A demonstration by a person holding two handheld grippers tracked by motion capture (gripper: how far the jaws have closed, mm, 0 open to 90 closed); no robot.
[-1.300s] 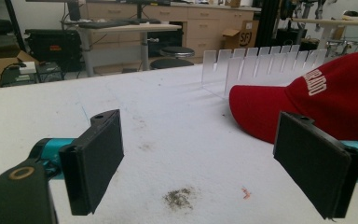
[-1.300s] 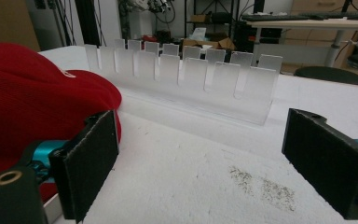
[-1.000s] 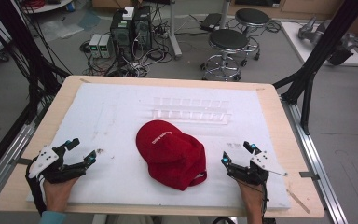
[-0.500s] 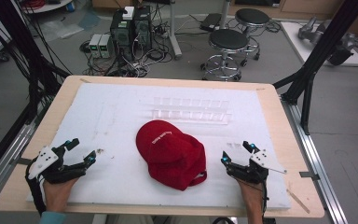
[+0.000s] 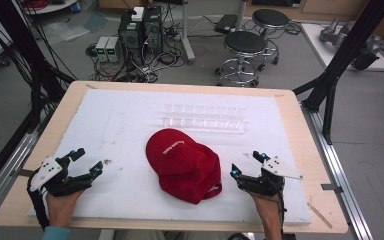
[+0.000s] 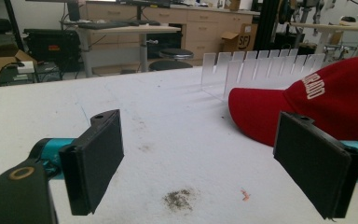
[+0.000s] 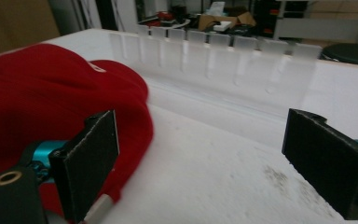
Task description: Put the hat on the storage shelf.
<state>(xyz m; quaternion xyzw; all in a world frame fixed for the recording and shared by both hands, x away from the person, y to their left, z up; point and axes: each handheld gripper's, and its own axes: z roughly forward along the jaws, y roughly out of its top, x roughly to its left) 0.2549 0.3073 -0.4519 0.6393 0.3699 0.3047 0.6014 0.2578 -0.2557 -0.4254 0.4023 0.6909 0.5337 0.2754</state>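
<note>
My left gripper and right gripper: black jaws, teal joints, grey plates; teal sleeve.

Caps: one, red
Clear racks: one
Grippers: two, left, right
Stools: two
Tables: one

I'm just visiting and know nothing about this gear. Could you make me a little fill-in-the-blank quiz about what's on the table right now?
1. The soft cloth baseball cap lying on the white foam mat is coloured ____.
2. Both the left gripper and the right gripper have their jaws ____, holding nothing.
3. The clear plastic slotted rack stands on the ____ side of the cap from the person.
4. The cap lies ____ the two grippers.

Missing words: red; open; far; between
</note>
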